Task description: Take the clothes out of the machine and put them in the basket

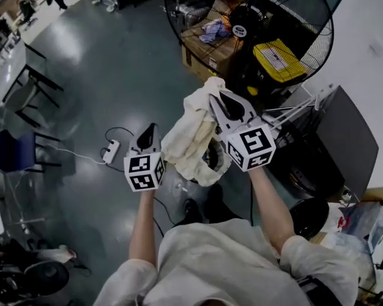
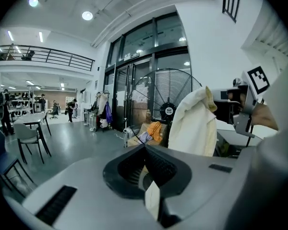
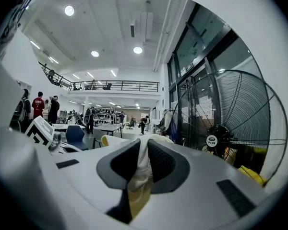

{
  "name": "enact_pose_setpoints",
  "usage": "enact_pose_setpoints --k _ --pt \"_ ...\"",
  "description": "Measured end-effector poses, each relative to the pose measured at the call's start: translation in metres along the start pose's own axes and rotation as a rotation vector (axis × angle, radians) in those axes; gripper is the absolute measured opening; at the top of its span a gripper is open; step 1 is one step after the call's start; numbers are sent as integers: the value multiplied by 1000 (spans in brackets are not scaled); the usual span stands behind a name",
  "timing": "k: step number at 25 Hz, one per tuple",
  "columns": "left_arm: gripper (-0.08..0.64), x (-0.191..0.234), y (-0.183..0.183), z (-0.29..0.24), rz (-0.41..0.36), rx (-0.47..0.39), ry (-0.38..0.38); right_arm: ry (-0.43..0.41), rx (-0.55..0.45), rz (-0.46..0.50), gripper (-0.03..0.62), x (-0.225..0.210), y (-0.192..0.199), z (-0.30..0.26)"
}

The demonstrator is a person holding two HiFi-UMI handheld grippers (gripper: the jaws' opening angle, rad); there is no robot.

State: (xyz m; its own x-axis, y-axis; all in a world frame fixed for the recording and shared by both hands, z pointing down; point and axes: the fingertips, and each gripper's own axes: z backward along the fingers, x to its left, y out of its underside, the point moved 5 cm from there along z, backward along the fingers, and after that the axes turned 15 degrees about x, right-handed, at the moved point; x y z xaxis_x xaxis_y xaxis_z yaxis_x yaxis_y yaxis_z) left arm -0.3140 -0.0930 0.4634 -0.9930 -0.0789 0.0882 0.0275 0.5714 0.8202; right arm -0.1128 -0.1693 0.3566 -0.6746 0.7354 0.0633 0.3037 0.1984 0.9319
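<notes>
A cream cloth hangs from my right gripper, which is shut on its top edge. In the right gripper view the cloth fills the narrow gap between the dark jaws. My left gripper is level with it, just left of the hanging cloth, shut with nothing in it. In the left gripper view its jaws meet, and the cloth hangs ahead to the right. Under the cloth is a round white-rimmed basket, mostly hidden. A dark machine stands at the right.
A large black floor fan stands ahead, beside a cardboard box holding clothes. A white power strip and cables lie on the floor at the left. A blue chair and tables are far left.
</notes>
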Motion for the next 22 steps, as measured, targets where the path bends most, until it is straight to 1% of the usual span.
enact_pose_setpoints --k 2,5,8,11,14,17,22 --pt "18 1 4 -9 8 20 -9 -7 24 -4 61 -7 11 -7" --pt "18 -7 13 -27 19 55 -15 -31 76 -19 61 -20 37 -16" --pt "18 -16 25 -48 33 93 -18 -72 138 -31 61 -27 72 -29" --pt "18 -20 43 -63 43 128 -24 -120 219 -40 61 -21 114 -48" --pt "18 -16 68 -75 77 156 -30 -161 306 -30 61 -7 162 -71" --pt "18 -5 98 -90 109 184 -43 -188 382 -25 63 3 219 -104" --pt "18 7 159 -117 164 217 -58 -196 534 -53 63 11 336 -152"
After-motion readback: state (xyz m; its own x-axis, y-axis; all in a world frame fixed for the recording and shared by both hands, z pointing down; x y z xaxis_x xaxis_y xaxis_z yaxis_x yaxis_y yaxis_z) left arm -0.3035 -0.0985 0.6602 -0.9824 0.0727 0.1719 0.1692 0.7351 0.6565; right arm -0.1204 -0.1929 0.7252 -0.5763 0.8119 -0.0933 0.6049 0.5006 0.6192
